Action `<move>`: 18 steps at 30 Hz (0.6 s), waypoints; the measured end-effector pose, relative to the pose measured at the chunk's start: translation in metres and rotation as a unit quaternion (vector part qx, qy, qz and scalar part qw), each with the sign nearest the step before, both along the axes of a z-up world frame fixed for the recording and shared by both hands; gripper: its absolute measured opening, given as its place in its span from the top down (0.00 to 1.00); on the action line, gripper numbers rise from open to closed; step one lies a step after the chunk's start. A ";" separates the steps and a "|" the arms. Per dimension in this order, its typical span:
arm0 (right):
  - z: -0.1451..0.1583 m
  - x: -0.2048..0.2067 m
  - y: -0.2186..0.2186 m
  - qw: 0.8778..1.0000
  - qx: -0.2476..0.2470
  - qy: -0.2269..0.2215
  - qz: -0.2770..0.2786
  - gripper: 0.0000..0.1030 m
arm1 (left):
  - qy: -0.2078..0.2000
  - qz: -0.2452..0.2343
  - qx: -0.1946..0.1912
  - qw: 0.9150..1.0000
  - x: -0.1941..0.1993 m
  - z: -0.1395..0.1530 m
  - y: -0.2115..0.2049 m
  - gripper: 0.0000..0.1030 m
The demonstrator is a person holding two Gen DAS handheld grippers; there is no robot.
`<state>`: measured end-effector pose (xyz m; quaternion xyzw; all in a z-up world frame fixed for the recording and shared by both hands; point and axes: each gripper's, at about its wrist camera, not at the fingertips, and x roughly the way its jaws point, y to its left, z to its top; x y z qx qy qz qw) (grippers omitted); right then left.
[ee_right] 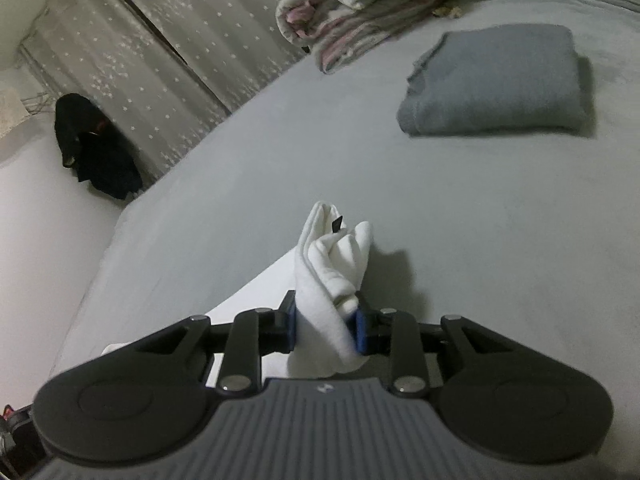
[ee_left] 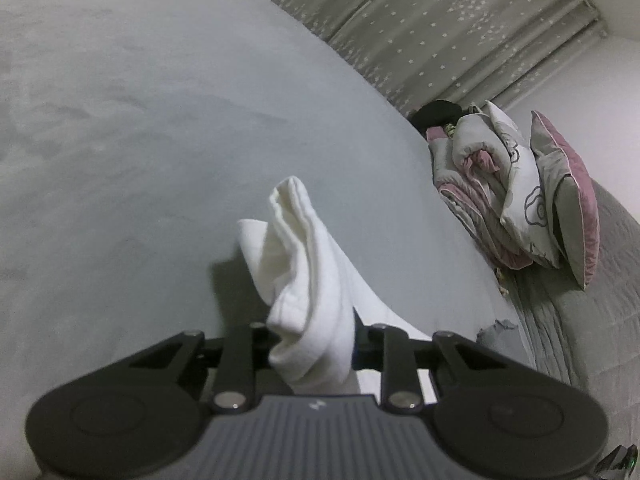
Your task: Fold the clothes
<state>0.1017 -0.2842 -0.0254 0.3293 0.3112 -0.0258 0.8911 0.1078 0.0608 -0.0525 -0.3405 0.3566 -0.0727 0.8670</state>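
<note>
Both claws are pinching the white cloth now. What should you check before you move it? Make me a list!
1. Left claw pinching the white cloth: ok.
2. Right claw pinching it too: ok.
3. Bare bed sheet ahead to lay it on: ok.
4. Folded grey towel out of the way: ok.
5. Cloth hanging flat between the claws: cannot tell, that part is hidden.
6. Grabbing matching corners: cannot tell, bunched up.
</note>
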 end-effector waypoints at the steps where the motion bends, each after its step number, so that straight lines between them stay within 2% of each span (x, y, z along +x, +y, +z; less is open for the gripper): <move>1: 0.001 -0.005 0.002 1.000 0.002 0.009 0.000 0.71 | 0.002 0.000 0.003 1.000 -0.007 0.002 0.001 0.75; 8: -0.001 -0.042 0.014 0.999 0.000 0.043 0.008 0.71 | 0.017 -0.009 0.010 1.000 -0.056 -0.002 0.014 0.75; 13: -0.016 -0.050 0.021 0.998 -0.008 0.057 -0.001 0.67 | 0.031 -0.015 0.018 0.999 -0.070 -0.025 0.022 0.73; 14: -0.021 -0.050 0.020 0.998 -0.006 0.060 -0.008 0.62 | 0.031 -0.015 0.025 0.999 -0.070 -0.029 0.021 0.69; 18: -0.028 -0.052 0.018 0.999 -0.008 0.050 -0.010 0.58 | 0.013 -0.031 0.051 0.998 -0.071 -0.034 0.021 0.62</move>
